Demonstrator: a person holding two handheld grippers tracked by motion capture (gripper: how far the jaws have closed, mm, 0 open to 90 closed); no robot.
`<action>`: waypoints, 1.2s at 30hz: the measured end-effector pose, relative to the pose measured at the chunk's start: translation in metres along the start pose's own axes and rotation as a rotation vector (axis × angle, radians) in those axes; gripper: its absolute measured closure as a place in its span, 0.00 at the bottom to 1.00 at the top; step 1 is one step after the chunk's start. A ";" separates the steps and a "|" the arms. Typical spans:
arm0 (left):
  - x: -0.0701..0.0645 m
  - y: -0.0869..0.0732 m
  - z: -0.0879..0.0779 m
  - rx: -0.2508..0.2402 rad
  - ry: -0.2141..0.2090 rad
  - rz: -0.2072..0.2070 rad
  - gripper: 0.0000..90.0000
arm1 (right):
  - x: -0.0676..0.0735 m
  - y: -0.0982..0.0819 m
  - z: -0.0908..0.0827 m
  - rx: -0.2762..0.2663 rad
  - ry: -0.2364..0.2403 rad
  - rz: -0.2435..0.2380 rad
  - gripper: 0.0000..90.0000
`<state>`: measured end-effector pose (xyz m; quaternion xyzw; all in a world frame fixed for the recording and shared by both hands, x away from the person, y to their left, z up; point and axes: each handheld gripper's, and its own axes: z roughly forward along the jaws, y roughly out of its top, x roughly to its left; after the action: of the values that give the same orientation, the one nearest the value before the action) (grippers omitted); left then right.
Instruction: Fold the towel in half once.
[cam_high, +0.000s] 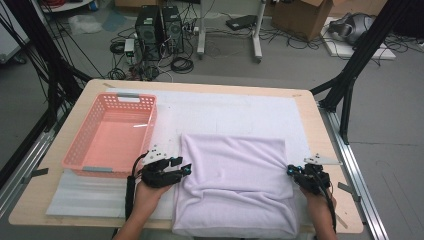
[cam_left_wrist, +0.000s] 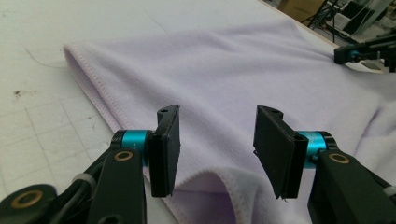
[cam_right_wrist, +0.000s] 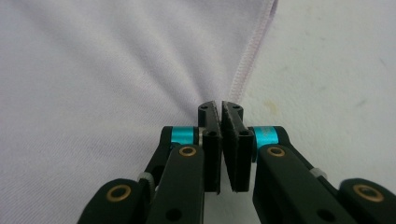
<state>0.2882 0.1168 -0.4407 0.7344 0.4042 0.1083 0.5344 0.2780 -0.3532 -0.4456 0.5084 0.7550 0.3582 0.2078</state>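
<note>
A lavender towel (cam_high: 235, 185), folded over, lies on the near half of the table and hangs slightly past the front edge. My left gripper (cam_high: 184, 168) sits at its left edge. In the left gripper view the left gripper (cam_left_wrist: 218, 115) stands open, with the towel (cam_left_wrist: 210, 70) lying under and between the pads but not pinched. My right gripper (cam_high: 292, 170) is at the towel's right edge. In the right gripper view the right gripper (cam_right_wrist: 220, 106) is shut on the hem, and creases in the towel (cam_right_wrist: 93, 70) run into the jaws. The right gripper (cam_left_wrist: 344, 55) also shows far off in the left gripper view.
An empty pink plastic basket (cam_high: 75, 145) stands at the left of the table, just beyond my left hand. A white mat (cam_high: 225, 107) covers the wooden table (cam_high: 310, 105). Black frame legs, computers and cables stand on the floor behind.
</note>
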 end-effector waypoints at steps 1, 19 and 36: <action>0.002 0.002 0.002 -0.003 0.006 -0.001 0.57 | 0.000 -0.001 -0.001 0.001 0.016 -0.005 0.94; 0.044 0.026 0.050 0.080 0.218 -0.028 0.51 | -0.016 0.025 0.018 -0.064 0.050 -0.002 0.64; 0.037 0.032 0.072 0.176 0.231 0.069 0.92 | -0.019 0.044 0.053 0.005 0.029 0.039 0.79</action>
<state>0.3705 0.0898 -0.4517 0.7745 0.4455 0.1747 0.4136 0.3488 -0.3428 -0.4482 0.5185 0.7486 0.3677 0.1885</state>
